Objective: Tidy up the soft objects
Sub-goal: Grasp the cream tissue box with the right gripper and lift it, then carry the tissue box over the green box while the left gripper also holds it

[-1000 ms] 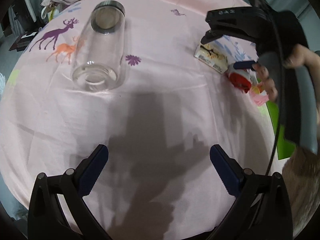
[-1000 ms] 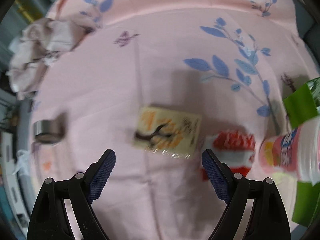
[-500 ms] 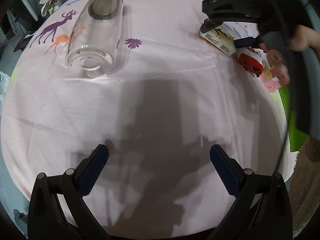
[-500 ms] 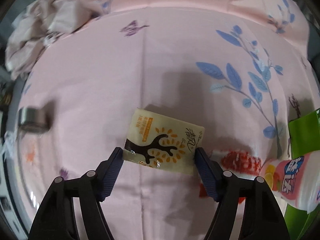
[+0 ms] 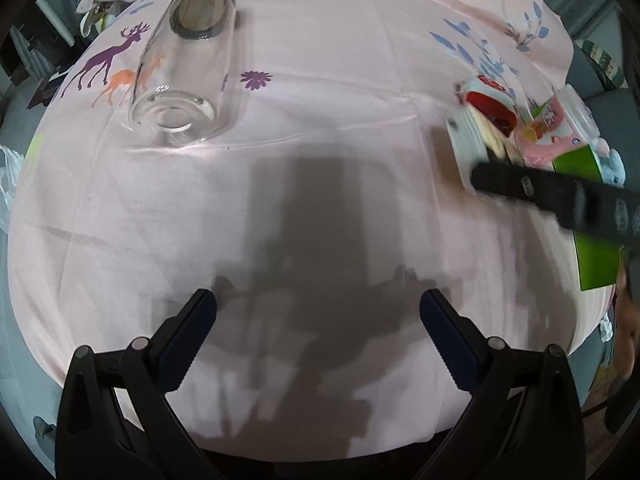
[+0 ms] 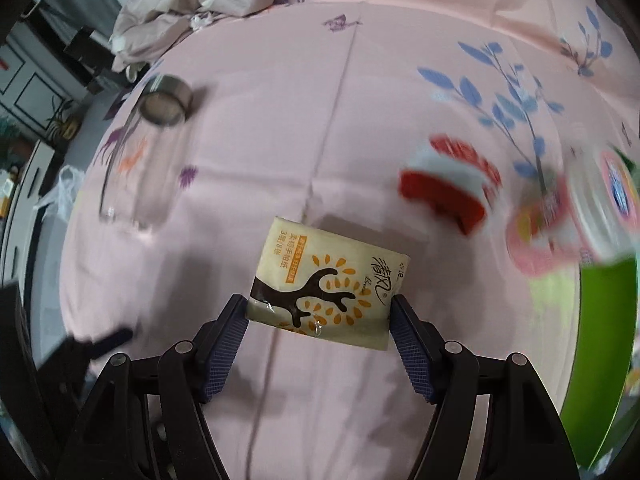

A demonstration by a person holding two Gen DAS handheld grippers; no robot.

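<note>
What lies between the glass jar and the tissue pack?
In the right wrist view, only bare pink tablecloth lies between the glass jar and the tissue pack.

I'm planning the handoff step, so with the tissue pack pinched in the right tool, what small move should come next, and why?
Probably carry the tissue pack on toward the lying glass jar. The right tool has just closed on the pack's two short ends, and the pack casts a shadow on the cloth, so it looks lifted. The left tool hangs open and empty over bare tablecloth.
</note>
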